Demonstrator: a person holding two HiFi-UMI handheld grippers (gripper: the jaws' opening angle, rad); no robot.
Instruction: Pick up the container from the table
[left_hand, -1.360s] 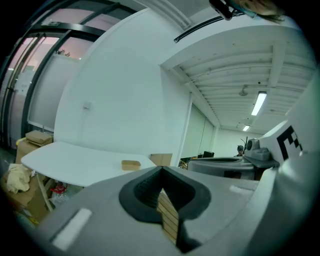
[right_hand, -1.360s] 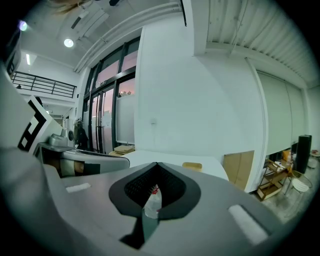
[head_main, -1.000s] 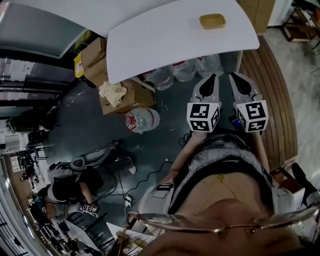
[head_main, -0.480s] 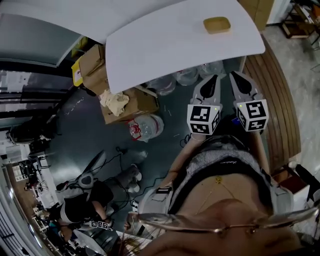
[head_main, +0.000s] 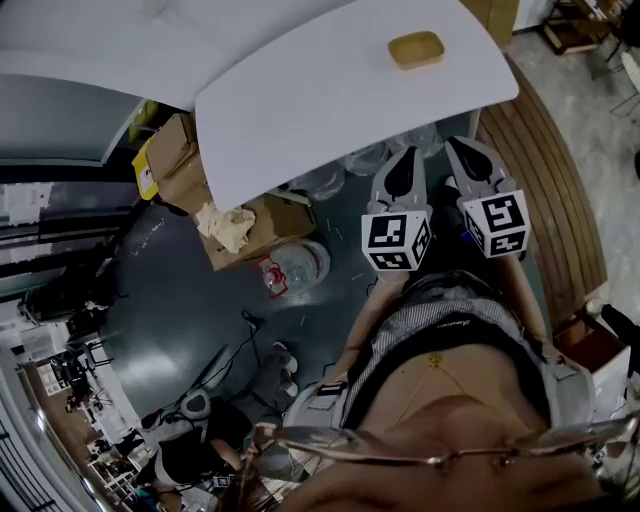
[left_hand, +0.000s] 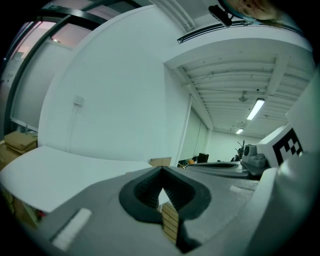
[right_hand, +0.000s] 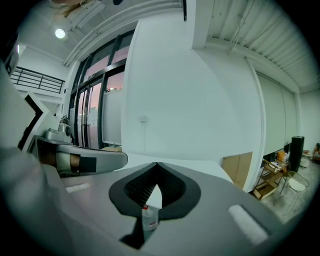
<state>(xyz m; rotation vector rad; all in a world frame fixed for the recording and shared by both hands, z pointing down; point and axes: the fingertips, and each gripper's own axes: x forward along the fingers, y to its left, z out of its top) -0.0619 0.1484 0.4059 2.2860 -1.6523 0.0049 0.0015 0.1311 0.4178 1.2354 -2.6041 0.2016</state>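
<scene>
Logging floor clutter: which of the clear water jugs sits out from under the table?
The jug with the red label, out on the dark floor beside the cardboard box; the other jugs are tucked under the table edge.

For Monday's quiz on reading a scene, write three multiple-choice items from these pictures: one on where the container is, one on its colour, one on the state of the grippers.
1. Where is the container?
A. On the floor
B. On the table
C. In a gripper

2. What colour is the container?
A. Blue
B. Red
C. Tan

3. How are the left gripper and the right gripper?
A. Both shut, empty
B. Both wide open
C. One holds the container

Key:
1 B: it sits on the white tabletop, towards the far edge.
2 C: it shows tan against the white in the head view.
3 A: each gripper view shows the jaws meeting with nothing between them.
</scene>
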